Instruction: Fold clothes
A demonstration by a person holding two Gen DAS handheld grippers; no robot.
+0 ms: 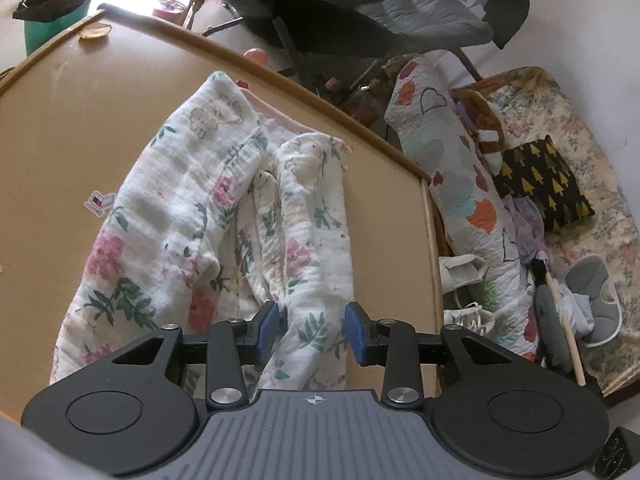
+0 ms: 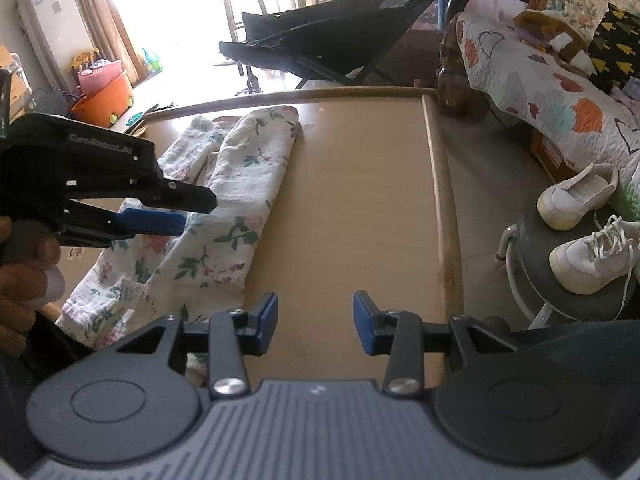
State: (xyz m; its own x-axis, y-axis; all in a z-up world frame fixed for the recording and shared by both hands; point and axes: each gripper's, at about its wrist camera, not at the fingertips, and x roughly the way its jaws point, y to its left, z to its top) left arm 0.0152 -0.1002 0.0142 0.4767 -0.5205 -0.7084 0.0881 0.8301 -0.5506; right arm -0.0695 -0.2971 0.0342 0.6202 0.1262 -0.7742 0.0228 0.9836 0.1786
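Observation:
A white muslin garment with pink flowers and green leaves (image 1: 192, 216) lies crumpled on the tan table (image 1: 72, 128). My left gripper (image 1: 312, 330) hangs open just above the garment's near right fold, and the cloth runs between its blue pads without being pinched. From the right wrist view the same garment (image 2: 236, 200) lies left of centre, with the left gripper (image 2: 176, 212) hovering over it from the left, held by a hand (image 2: 24, 276). My right gripper (image 2: 315, 322) is open over bare table (image 2: 352, 200), to the right of the garment.
The table's raised wooden rim (image 2: 438, 200) runs along the right and far sides. Beyond it are a dark folding chair (image 2: 340, 36), a quilted bed (image 2: 560, 92) and white sneakers (image 2: 592, 256) on a stool. A small sticker (image 1: 98, 201) sits on the table left of the garment.

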